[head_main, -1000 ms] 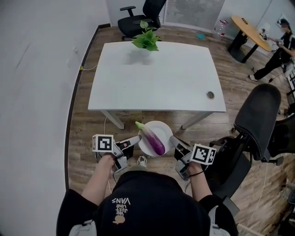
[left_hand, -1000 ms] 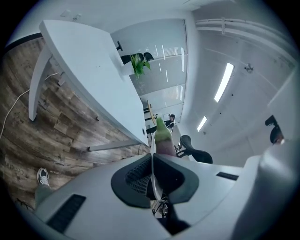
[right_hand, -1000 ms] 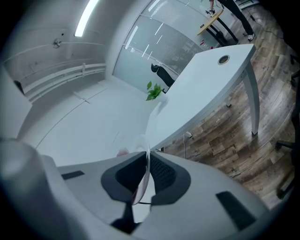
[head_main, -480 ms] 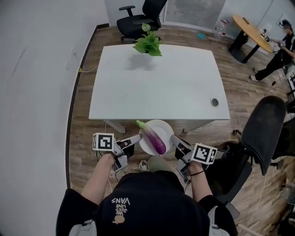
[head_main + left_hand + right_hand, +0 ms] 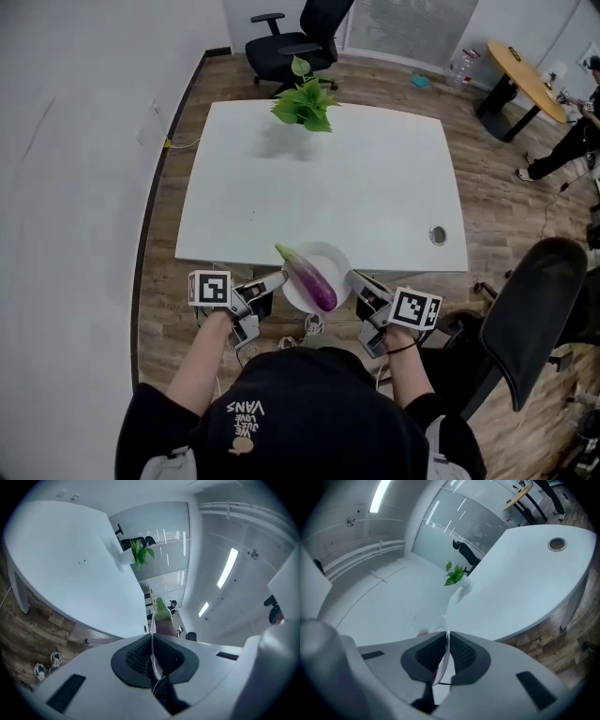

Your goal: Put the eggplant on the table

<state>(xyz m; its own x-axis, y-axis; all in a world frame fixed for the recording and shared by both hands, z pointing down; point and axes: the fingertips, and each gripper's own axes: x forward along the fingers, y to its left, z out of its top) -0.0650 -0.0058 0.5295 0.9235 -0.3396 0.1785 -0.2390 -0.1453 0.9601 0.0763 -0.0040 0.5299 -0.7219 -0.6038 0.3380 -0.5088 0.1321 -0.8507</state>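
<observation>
Jaws of both grippers are clenched on the thin rim of a white plate (image 5: 335, 257). The left gripper (image 5: 277, 280) pinches its left edge and the right gripper (image 5: 356, 281) its right edge, and in each gripper view only the rim stands between the ribbed pads.

The eggplant (image 5: 310, 275) lies loose on that plate, set diagonally, with its green stem toward the table (image 5: 319, 178) and its purple body toward the person. Its skin looks smooth and glossy and its body round, so it would probably roll or slide if the plate tipped. It seems firm and fairly light. Taken directly, the thick middle would likely serve better than the stem.

The plate looks stiff and breakable, and it hangs at the table's near edge. A potted plant (image 5: 305, 98) stands at the far edge.
</observation>
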